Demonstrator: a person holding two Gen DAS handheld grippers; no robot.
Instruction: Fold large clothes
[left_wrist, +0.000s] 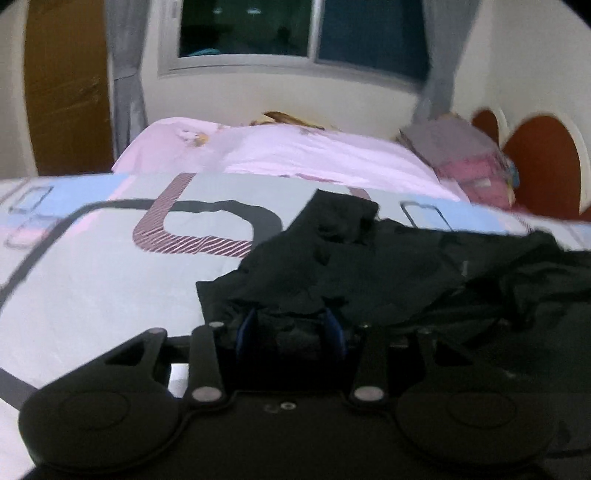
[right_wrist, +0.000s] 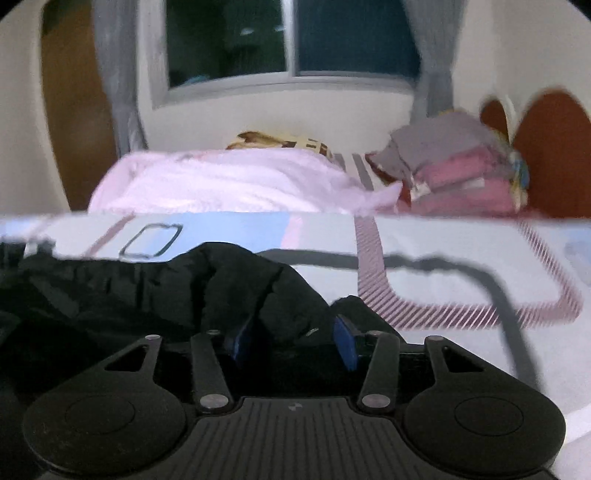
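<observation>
Lying crumpled on the patterned bed sheet (left_wrist: 92, 280), the black garment (left_wrist: 369, 266) spreads just ahead of both pairs of fingers. The left gripper (left_wrist: 291, 328) has its blue-padded fingers (left_wrist: 334, 326) apart, with a dark fold of the garment bunched between them; through the blur it seems loose rather than pinched. The right gripper (right_wrist: 291, 341) also has its fingers (right_wrist: 345, 341) apart, a ridge of black cloth rising between them and reaching away to their left. Beyond the fingers lie a pink blanket (right_wrist: 229, 184) and a stack of folded clothes (right_wrist: 454, 177), under a window (right_wrist: 288, 40).
</observation>
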